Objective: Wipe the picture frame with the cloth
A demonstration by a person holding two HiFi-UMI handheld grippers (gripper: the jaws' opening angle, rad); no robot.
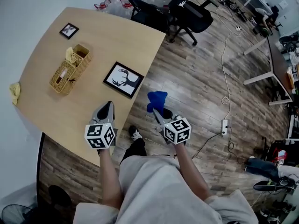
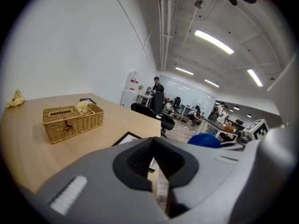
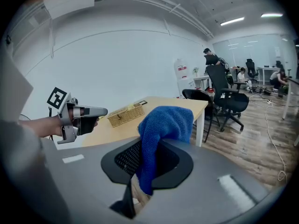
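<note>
A black picture frame (image 1: 123,79) with a deer print lies flat near the wooden table's right edge; a corner of the same frame (image 2: 125,139) shows past the left jaws. My right gripper (image 1: 155,110) is shut on a blue cloth (image 1: 156,101), held in the air off the table's right side, short of the frame. The cloth (image 3: 161,134) hangs bunched between those jaws. My left gripper (image 1: 109,106) hovers over the table's near edge, jaws closed together with nothing between them.
A wicker basket (image 1: 70,69) stands mid-table, a small framed photo (image 1: 69,30) lies at the far end, and a yellow rag (image 1: 15,92) sits at the left edge. Black office chairs (image 1: 187,13) stand beyond the table. A cable and power strip (image 1: 225,124) lie on the floor.
</note>
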